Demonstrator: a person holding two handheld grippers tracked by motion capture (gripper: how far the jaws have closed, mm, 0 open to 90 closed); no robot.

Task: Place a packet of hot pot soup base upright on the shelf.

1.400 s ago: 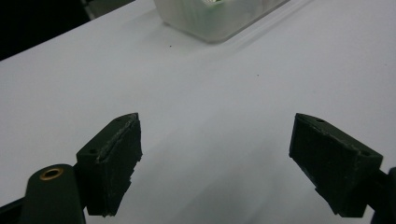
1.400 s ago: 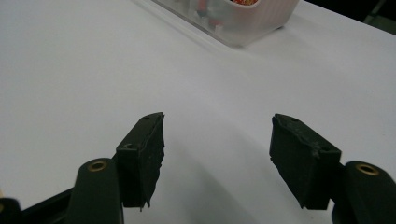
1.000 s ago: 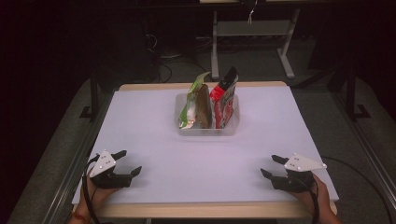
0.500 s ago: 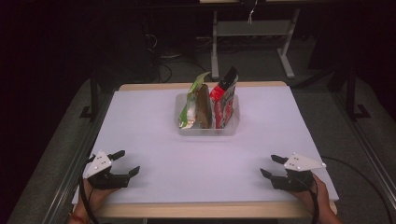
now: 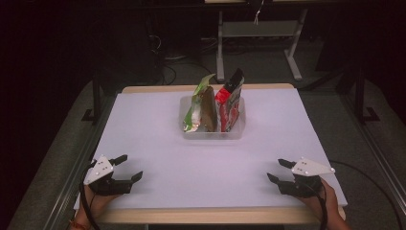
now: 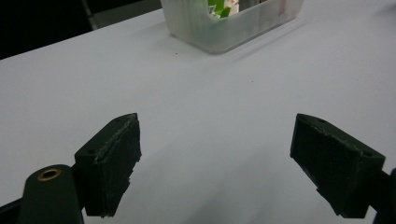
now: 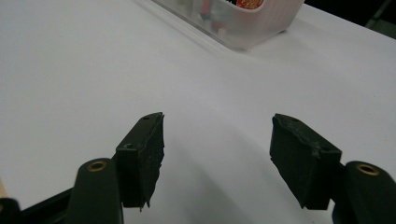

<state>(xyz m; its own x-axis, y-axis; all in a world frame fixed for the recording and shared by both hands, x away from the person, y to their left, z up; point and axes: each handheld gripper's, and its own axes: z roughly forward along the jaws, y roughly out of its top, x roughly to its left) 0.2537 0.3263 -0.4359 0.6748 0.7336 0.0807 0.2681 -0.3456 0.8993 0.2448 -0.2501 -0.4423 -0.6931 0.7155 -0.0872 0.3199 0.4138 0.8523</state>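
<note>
Bare table [image 5: 158,143] before bin [image 5: 213,132]

Matt white table top [image 5: 158,143] with wooden edge; frosted translucent plastic tub [image 6: 224,32]; glossy foil snack packets [image 5: 230,103]; matt black, rough-faced gripper pads [image 7: 144,154].
</note>
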